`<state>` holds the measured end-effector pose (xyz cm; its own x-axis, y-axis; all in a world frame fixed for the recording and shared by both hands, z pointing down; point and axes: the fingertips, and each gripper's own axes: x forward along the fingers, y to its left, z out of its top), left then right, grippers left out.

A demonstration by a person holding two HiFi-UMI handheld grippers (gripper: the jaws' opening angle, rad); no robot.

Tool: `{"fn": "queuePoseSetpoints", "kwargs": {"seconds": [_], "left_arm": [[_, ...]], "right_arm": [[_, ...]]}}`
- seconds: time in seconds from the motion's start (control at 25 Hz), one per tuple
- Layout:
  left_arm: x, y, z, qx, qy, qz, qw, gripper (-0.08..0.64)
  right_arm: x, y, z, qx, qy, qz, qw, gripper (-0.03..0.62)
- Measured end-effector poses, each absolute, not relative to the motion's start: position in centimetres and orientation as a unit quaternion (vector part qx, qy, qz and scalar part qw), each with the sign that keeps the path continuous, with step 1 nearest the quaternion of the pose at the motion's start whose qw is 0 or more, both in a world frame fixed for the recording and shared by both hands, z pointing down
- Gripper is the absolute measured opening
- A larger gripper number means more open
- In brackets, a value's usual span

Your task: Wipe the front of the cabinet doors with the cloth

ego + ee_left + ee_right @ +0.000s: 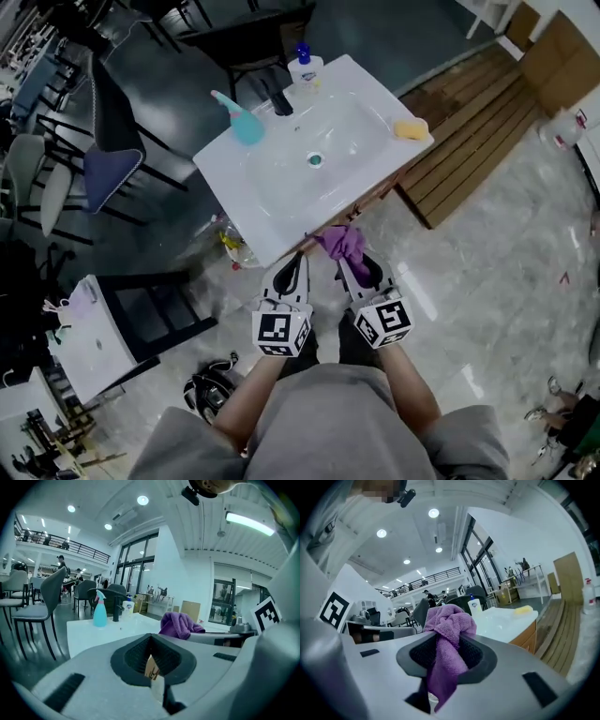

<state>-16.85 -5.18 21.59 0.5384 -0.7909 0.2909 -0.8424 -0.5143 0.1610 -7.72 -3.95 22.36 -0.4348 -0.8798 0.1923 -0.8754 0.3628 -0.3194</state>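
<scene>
We hold the purple cloth clamped in our right hand-held gripper, at the 6 o'clock edge of the sink worktop. Our left hand-held gripper, just beside it at 9 o'clock, has its jaws drawn together, empty.

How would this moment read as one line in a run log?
right gripper: shut on purple cloth | left gripper: shut | both by sink

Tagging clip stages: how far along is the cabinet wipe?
Done: right gripper is shut on the purple cloth. In hand: cloth held up at the front edge of the sink, left gripper shut, empty. Left: cloth appears off the wooden cabinet front; no wiping is visible yet.
</scene>
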Motion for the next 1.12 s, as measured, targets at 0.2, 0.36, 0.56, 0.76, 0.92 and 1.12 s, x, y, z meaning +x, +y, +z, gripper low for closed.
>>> {"fn": "queuePoseSetpoints", "kwargs": {"seconds": [0.2, 0.36, 0.56, 0.76, 0.92, 1.12], "left_arm": [[-17.8, -5.0, 16.8, 0.865, -0.48, 0.067, 0.129, 0.006], [-18.0, -5.2, 13.4, 0.871, -0.478, 0.045, 0.105, 0.006], [-19.1, -5.7, 11.4, 0.872, -0.481, 0.03, 0.088, 0.008], [-20.0, -6.1, 10.2, 0.871, -0.486, 0.021, 0.077, 0.006], [-20.8, -6.3, 9.7, 0.871, -0.487, 0.014, 0.069, 0.008], [-21.5, -6.7, 9.3, 0.871, -0.488, 0.011, 0.064, 0.008]], "right_arm": [[-8.6, -4.3, 16.4, -0.538, 0.832, -0.137, 0.01, 0.109], [-9.9, -5.3, 12.4, -0.537, 0.838, -0.094, 0.016, 0.109], [-11.8, -5.8, 9.8, -0.528, 0.848, -0.052, 0.01, 0.109], [-12.4, -6.2, 8.5, -0.527, 0.849, -0.036, 0.008, 0.109], [-12.9, -6.7, 7.9, -0.531, 0.847, -0.025, 0.013, 0.109], [-13.7, -7.2, 7.8, -0.529, 0.848, -0.021, 0.012, 0.109]]}}
